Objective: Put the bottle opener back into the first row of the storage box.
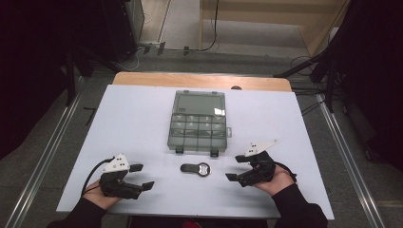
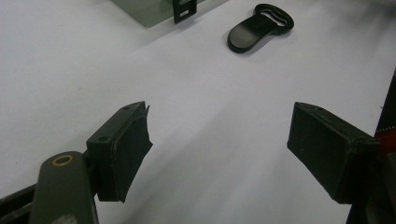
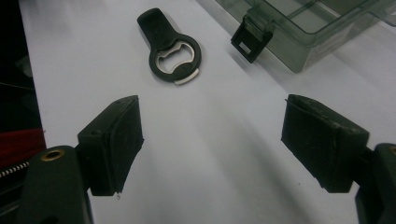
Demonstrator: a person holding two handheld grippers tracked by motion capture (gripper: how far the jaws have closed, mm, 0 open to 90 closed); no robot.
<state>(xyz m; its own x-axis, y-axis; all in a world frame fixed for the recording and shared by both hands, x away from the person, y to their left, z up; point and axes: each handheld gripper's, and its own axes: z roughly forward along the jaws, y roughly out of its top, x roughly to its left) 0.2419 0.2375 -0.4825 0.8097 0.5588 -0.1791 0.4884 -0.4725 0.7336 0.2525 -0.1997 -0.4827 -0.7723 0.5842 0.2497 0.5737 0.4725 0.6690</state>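
Dark room around a white worktop on a wooden table, grey floor and cables beyond the far edge. I have both grippers low at the near edge, well apart.

My left gripper sits near the near-left corner, jaws spread wide, nothing between them, just bare white surface in the left gripper view. My right gripper sits toward the near-right corner, jaws also wide apart with nothing held; pads clear of everything.

Black bottle opener lies flat on the worktop between the two grippers, close to the near edge and about mid-width, touching neither. Its ring end with the metal insert points toward my right gripper, handle toward my left. In the right gripper view the bottle opener lies ahead of the jaws, a bit off to the left one; in the left gripper view it sits farther off, ahead and right.

Clear compartment box rests mid-worktop, just beyond the opener, lid open toward the far edge, two black latches hanging at its near side. Compartment contents: cannot tell.
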